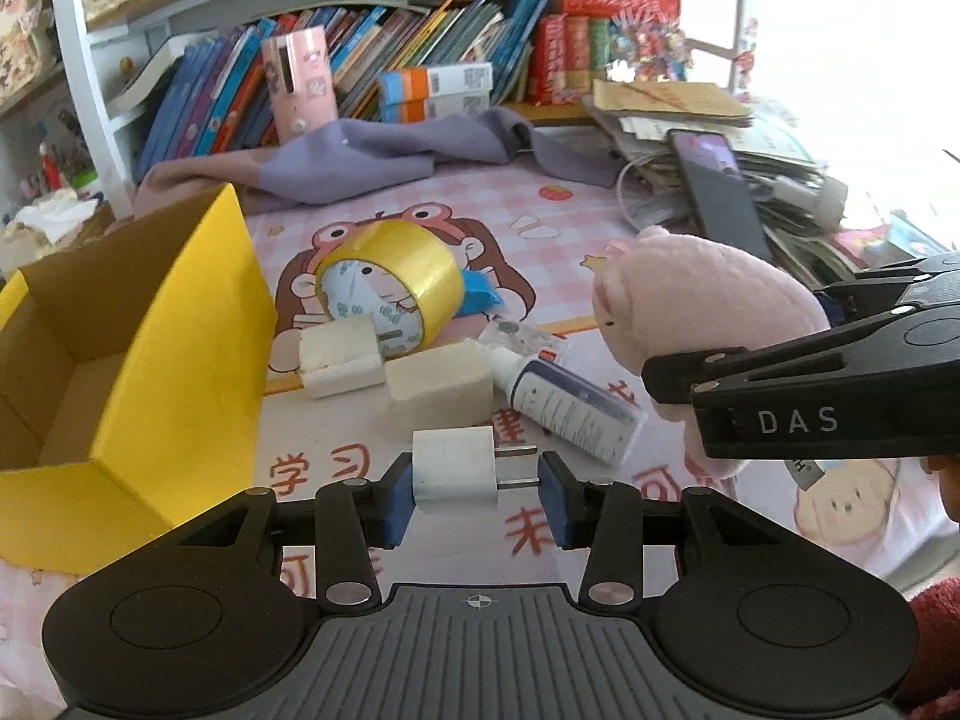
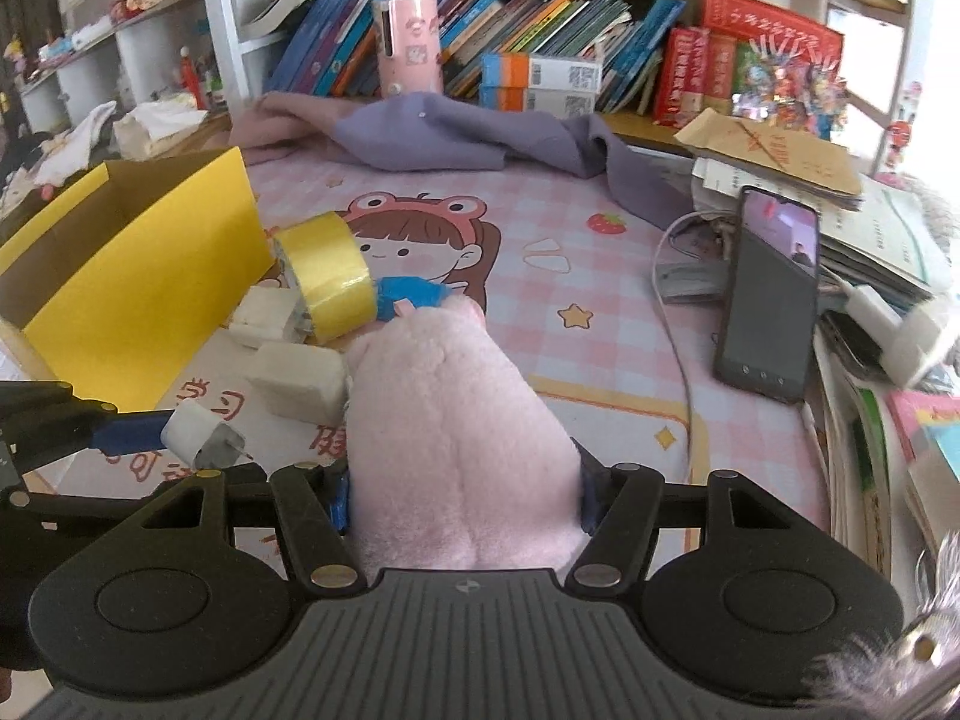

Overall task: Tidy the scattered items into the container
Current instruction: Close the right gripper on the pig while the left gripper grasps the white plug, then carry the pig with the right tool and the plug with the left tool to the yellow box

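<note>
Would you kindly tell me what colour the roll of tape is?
The roll of tape is yellow, clearest in the left wrist view.

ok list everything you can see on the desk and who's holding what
box: 1, yellow outside, brown inside, open, left side of the mat
tape roll: 1, yellow, right of the box, propped on a foam block
foam blocks: 2, white, in front of the tape
blue item: 1, behind the tape, partly hidden
dropper bottle: 1, white and dark blue, lying on the mat by the foam
phone: 1, dark, propped upright at right
cloth: 1, purple, back of the mat
books: many, mixed colours, shelf behind
paper stack: 1, far right
charger plug: 1, white, in the left gripper
plush toy: 1, pink, in the right gripper
</note>
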### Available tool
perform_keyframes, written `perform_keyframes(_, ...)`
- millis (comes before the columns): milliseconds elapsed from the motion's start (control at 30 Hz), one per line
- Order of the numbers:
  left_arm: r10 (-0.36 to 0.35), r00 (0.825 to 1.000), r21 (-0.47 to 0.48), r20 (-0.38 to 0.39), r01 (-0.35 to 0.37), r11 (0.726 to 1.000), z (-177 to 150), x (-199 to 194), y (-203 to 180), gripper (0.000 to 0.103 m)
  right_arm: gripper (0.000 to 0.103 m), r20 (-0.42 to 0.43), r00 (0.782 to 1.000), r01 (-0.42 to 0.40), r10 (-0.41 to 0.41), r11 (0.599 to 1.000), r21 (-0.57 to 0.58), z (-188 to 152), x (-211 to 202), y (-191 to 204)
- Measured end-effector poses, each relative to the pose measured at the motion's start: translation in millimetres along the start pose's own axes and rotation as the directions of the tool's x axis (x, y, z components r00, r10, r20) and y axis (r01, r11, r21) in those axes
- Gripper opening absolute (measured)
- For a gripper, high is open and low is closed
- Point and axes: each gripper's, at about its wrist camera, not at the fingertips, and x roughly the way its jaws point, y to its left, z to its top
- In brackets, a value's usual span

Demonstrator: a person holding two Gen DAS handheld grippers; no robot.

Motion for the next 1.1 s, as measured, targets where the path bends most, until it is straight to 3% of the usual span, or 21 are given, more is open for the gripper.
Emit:
perform_keyframes(400, -0.051, 0.998, 0.046, 0.043, 0.049, 0.998, -61.2, -70.4, 45.7, 0.042, 0.061, 0.031, 0.997, 0.073, -0.075, 0.996, 0.055, -49.7, -50.7, 85.5)
perform_keyframes(733, -0.047, 0.999, 0.033, 0.020, 0.046, 0.998, -110.3, -120.1, 85.6, 0.042, 0.061, 0.016, 0.999, 0.041, -0.042, 0.998, 0.052, -89.9, -83.1, 163.7)
perform_keyframes(1100, -0.010, 0.999, -0.017, 0.045, 0.011, 1.000, -136.4, -152.9, 118.3, 0.042, 0.061, 0.022, 0.999, 0.026, -0.026, 1.000, 0.012, -101.0, -102.3, 213.9)
